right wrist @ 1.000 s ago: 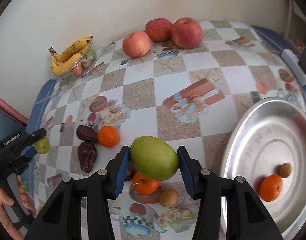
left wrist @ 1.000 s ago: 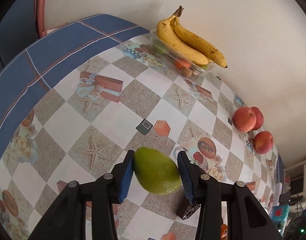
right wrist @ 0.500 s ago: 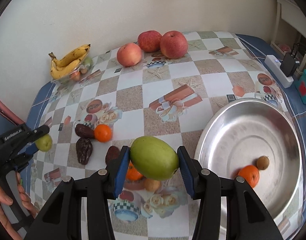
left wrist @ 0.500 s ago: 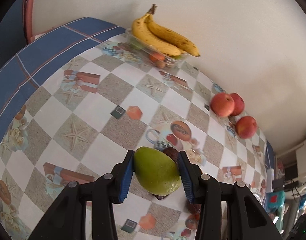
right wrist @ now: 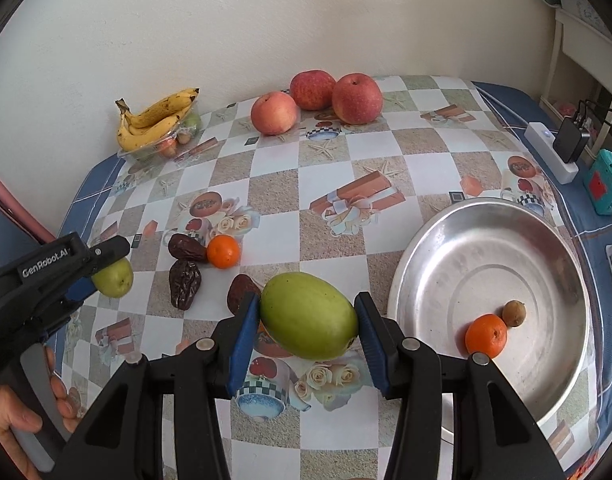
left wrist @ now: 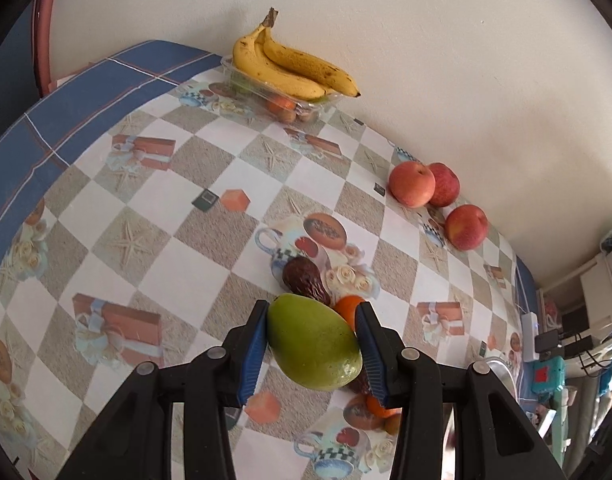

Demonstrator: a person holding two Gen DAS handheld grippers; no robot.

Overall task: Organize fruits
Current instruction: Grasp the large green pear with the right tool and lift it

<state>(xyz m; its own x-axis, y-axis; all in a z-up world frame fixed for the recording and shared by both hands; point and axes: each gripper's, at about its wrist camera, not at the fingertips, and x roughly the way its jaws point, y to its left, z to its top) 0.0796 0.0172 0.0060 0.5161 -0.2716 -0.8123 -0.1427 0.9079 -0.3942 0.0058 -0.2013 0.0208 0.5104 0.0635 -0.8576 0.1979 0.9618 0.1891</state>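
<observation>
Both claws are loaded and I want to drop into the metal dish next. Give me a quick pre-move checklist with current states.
1. Right claw shut on its green fruit: ok.
2. Left claw shut on its own green fruit: ok.
3. Metal dish within view of the right claw: ok.
4. Free space in the dish beside the orange and small brown fruit: ok.
5. Held fruit clear of the table: cannot tell.

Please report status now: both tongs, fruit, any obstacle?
Left tongs shut on green oval fruit. Right tongs likewise, second fruit. Path to round steel tray clear.
</observation>
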